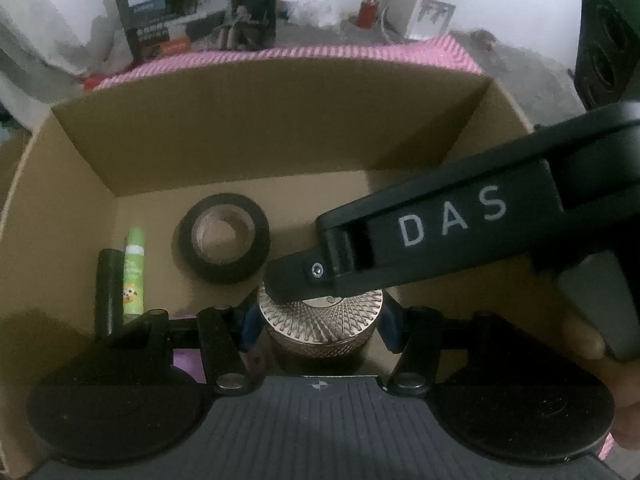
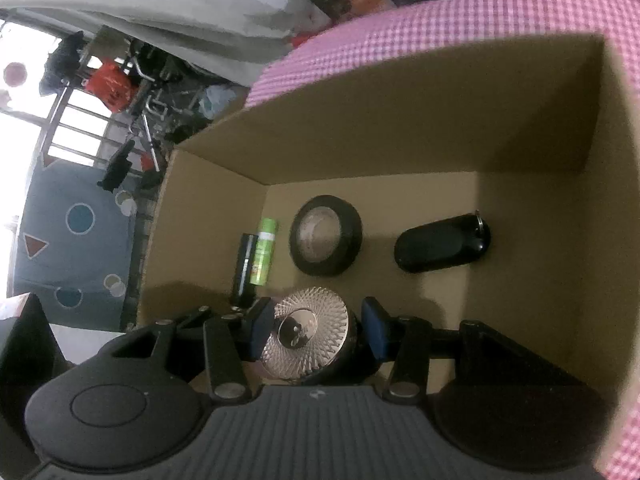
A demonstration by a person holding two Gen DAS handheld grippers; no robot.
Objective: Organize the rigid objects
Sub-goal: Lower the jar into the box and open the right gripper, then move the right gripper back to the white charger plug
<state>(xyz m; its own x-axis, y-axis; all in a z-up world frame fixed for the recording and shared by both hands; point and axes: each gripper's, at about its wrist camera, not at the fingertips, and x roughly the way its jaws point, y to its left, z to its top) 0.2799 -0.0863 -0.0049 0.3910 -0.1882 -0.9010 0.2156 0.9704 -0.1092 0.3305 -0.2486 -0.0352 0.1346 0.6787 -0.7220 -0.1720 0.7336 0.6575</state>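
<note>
A round rose-gold jar with a patterned lid (image 1: 320, 322) (image 2: 310, 330) sits low inside an open cardboard box (image 1: 240, 140) (image 2: 400, 120). My left gripper (image 1: 318, 326) has its blue pads on both sides of the jar, close or touching. My right gripper (image 2: 316, 330) also brackets the jar with its blue pads, with small gaps showing. The right gripper's black body (image 1: 440, 236) crosses the left wrist view above the jar. On the box floor lie a black tape roll (image 1: 222, 238) (image 2: 326, 234), a green tube (image 1: 134, 276) (image 2: 264, 250), a black tube (image 1: 108, 288) (image 2: 244, 268) and a black oval case (image 2: 440, 248).
The box stands on a pink checked cloth (image 1: 320, 56) (image 2: 480, 20). A dark product box (image 1: 148, 16) and a picture of a woman (image 1: 252, 4) stand behind it. A black speaker (image 1: 608, 40) is at the right. A blue patterned rug (image 2: 76, 240) lies left of the box.
</note>
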